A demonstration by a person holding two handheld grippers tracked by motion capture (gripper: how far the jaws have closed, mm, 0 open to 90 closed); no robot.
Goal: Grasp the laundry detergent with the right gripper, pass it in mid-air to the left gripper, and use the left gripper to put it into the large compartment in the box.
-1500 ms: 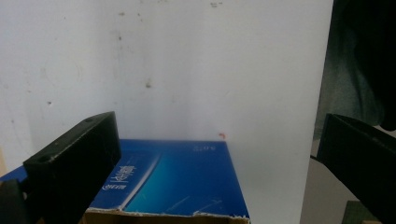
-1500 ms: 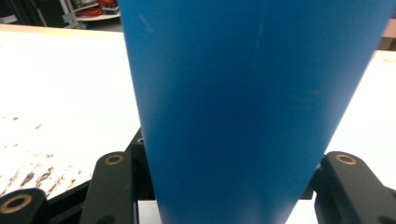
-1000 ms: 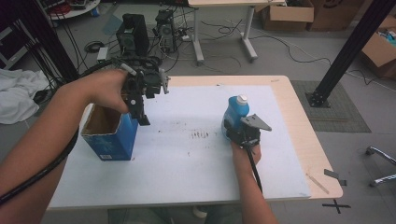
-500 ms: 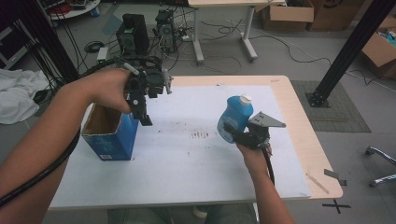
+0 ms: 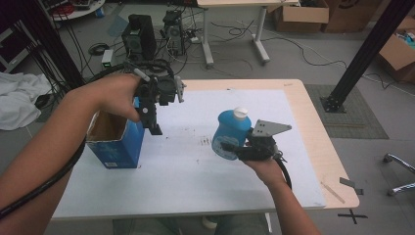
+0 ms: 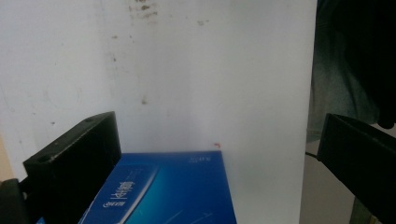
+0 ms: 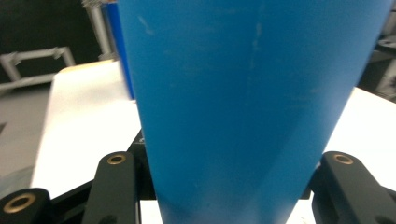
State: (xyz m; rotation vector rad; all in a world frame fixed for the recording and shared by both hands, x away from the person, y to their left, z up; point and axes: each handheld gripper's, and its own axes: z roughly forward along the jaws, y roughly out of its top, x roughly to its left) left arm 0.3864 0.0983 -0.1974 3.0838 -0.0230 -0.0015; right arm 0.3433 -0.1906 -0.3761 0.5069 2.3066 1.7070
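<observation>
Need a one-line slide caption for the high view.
Right gripper lifts a blue bottle above the table; open left gripper beside an open blue box.

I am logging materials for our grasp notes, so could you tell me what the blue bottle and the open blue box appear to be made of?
The blue bottle, gripped by the right gripper, looks like smooth moulded plastic with a faint sheen and light scuffs, and a white cap. The blue box looks like printed cardboard: its open top shows a plain brown inside.

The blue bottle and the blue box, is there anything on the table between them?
Nothing. The high view shows bare white table between the blue bottle and the blue box.
</observation>
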